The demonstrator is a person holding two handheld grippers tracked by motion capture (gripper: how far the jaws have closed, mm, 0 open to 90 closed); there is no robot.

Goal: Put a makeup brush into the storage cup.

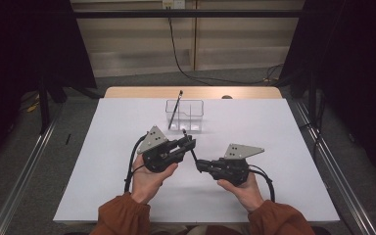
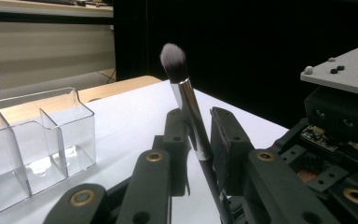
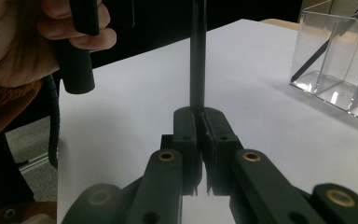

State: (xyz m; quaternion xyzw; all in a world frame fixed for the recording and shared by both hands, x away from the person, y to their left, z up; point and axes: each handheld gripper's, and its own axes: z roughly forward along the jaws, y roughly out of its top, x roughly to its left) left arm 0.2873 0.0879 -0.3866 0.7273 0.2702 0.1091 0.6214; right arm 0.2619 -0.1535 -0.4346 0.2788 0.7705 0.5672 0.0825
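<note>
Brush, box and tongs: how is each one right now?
Brush: off the table, tilted, bristles up, held by both tongs.
Left tongs: shut on the brush's silver part.
Right tongs: shut on the brush's black handle.
Box: upright, clear.
Thin brush: leaning in the box, bristles up.

Recording lab or test booth, not a home. Black curtains (image 1: 24, 44) hang on both sides. White table (image 1: 127, 122) stands on grey carpet (image 1: 78, 98), metal rails (image 1: 24, 166) running along the floor. Plain beige wall (image 1: 137, 34) behind, with a socket (image 1: 173, 4) and a cable (image 1: 176, 54) trailing down.
</note>
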